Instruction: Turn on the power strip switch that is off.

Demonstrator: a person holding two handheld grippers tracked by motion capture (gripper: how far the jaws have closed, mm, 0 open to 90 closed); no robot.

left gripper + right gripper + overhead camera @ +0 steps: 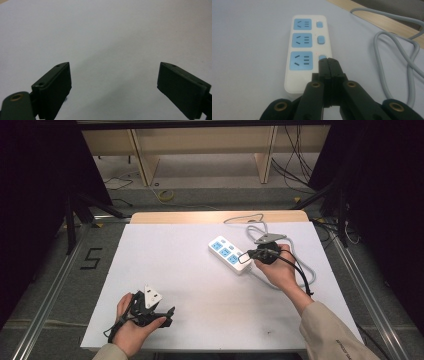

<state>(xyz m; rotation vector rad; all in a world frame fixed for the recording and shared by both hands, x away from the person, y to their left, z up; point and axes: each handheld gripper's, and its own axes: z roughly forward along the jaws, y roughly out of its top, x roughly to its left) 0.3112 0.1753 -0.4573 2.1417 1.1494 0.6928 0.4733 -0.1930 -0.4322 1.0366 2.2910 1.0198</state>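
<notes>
One legible mark: a black figure "5" (91, 258) on the grey floor (50, 285), left of the bench (165, 270).

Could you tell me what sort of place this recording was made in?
Probably a lab recording station: a white table framed by metal rails, black curtains on both sides, loose cables on the floor, and a power strip laid out as the test item.

I see my right gripper (248, 255) at the power strip's (229, 254) near end; left gripper (167, 316) rests at seven o'clock.
</notes>
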